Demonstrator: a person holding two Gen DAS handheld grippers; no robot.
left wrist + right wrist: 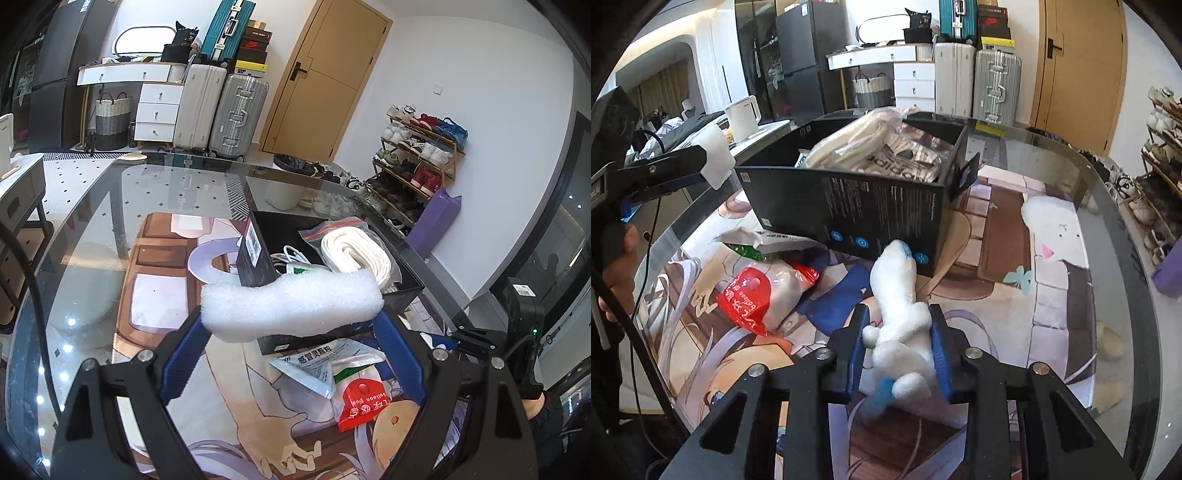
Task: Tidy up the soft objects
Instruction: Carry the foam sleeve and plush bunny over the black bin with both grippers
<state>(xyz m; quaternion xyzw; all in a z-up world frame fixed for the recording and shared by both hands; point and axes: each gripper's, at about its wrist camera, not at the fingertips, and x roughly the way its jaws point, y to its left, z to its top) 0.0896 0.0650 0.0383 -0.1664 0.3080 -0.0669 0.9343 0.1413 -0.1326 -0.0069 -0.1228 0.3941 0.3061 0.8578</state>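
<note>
My left gripper (291, 314) is shut on a white foam block (291, 304), held crosswise between the blue pads above the near edge of the black box (406, 291). The same foam (714, 155) and left gripper (705, 166) show at the left of the right wrist view. The black box (871, 210) holds a bagged white rope coil (354, 254), cables and a bagged garment. My right gripper (899, 332) is shut on a white plush toy with blue parts (897, 306), whose head touches the box's side.
A red and clear balloon-glue bag (360, 402) and a medicine packet (325, 365) lie on the printed mat (1008, 240) covering the glass table. The bag also shows in the right wrist view (764, 295). Shoe rack (417, 166), suitcases and door stand beyond.
</note>
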